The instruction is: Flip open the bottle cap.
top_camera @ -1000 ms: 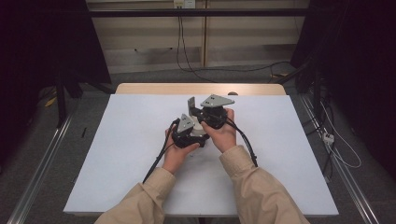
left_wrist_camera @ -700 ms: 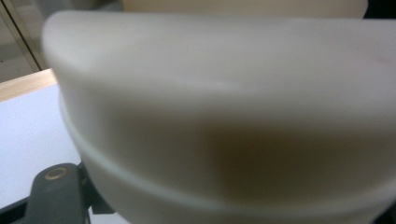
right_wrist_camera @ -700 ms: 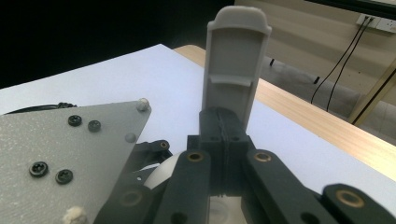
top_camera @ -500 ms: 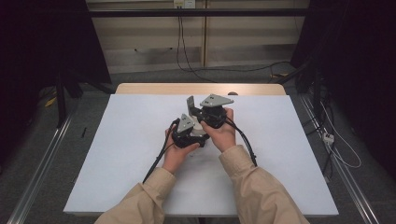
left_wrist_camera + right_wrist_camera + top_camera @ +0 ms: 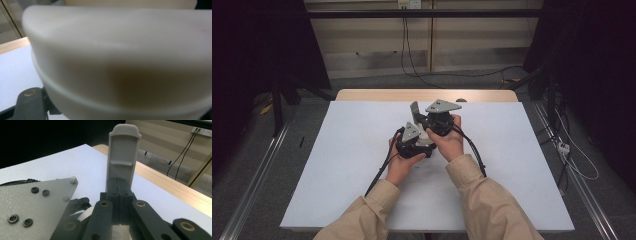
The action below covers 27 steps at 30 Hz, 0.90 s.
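Centrally on the white tabletop (image 5: 337,165), both hands hold their tools close together. Left tool (image 5: 414,142) is clamped on a cream, rounded object (image 5: 120,62), blurred by nearness in the left gripper view and not identifiable. Right tool (image 5: 119,195) has its jaws fully together, empty, with a grey upright finger (image 5: 123,157) rising above them. Judged step: a two-handed exchange or adjustment at mid-tabletop. Next move likely requires parting the right tool's jaws to take the cream object.
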Each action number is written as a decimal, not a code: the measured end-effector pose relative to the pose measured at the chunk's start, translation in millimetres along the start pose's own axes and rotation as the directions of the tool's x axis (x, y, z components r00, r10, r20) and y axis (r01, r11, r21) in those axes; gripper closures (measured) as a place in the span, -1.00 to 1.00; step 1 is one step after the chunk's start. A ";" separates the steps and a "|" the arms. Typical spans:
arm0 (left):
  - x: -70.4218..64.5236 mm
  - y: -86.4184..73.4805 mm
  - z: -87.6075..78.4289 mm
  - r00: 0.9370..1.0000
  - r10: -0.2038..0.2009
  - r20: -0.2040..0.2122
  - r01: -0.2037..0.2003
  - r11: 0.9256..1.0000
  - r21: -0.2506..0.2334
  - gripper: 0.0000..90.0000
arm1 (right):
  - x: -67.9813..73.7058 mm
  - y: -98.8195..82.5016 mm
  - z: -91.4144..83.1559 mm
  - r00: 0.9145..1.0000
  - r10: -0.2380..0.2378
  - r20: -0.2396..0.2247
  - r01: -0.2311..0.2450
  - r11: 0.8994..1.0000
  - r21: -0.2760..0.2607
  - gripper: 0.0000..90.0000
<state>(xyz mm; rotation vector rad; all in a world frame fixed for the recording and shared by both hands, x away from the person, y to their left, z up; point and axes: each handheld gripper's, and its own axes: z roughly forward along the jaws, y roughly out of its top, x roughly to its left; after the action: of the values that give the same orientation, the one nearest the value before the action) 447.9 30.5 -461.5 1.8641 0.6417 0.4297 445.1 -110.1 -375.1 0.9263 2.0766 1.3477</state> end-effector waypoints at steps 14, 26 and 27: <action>1.0 0.0 0.1 1.000 -0.006 0.004 0.006 1.000 0.003 -0.58 | -3.0 -1.9 6.7 1.000 0.012 -0.003 -0.012 1.000 0.014 1.00; 0.3 0.0 0.1 1.000 -0.005 -0.005 0.005 1.000 0.005 -0.58 | -6.2 1.0 7.6 1.000 0.016 -0.001 -0.016 1.000 0.014 1.00; 0.3 0.0 0.1 1.000 -0.004 -0.006 0.004 1.000 0.005 -0.58 | -6.5 2.0 7.7 1.000 0.012 0.000 -0.012 1.000 0.012 1.00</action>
<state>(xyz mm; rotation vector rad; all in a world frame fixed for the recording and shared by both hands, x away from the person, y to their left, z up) 448.2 30.6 -461.6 1.8663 0.6508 0.4311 455.3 -110.0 -376.0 0.9456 2.0847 1.3430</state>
